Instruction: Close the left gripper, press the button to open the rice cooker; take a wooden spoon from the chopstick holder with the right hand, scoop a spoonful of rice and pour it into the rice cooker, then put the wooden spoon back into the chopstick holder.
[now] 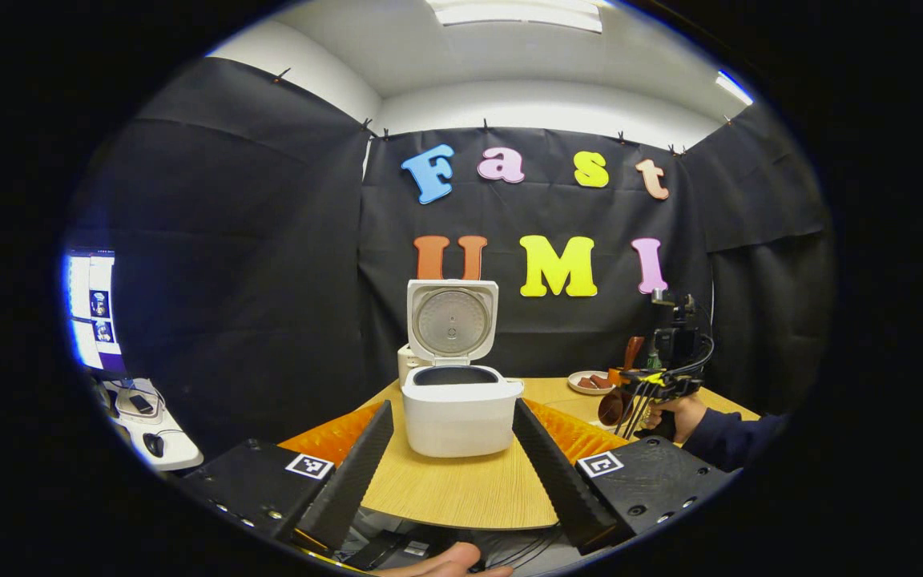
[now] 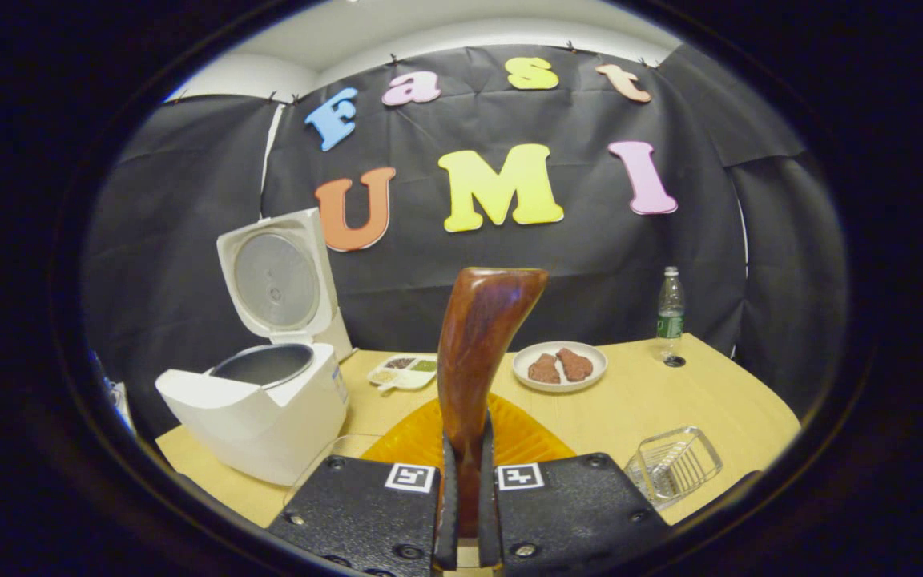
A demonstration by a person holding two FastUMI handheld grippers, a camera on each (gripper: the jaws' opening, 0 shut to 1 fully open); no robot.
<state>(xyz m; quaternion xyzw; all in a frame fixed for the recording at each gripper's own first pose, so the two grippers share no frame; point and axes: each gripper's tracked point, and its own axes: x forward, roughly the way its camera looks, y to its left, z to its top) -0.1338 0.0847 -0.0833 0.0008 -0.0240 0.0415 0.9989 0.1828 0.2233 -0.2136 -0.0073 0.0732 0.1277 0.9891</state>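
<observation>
The white rice cooker [image 1: 460, 417] stands on the wooden table with its lid [image 1: 452, 320] raised and the dark inner pot showing. My left gripper [image 1: 452, 405] is open in front of it, one finger to each side and nothing between them. To the right, a hand holds my right gripper [image 1: 658, 385], with the wooden spoon's bowl [image 1: 614, 407] hanging below it. In the right gripper view my right gripper [image 2: 468, 449] is shut on the wooden spoon [image 2: 481, 336], whose brown handle stands upright. The open rice cooker [image 2: 261, 409] is to its left.
An orange mat [image 2: 509, 433] lies under the spoon. Behind it are a plate of brown food [image 2: 559, 366] and a small divided dish [image 2: 404, 372]. A water bottle [image 2: 670, 312] stands at the back right, a small wire basket [image 2: 674, 461] near the front right edge.
</observation>
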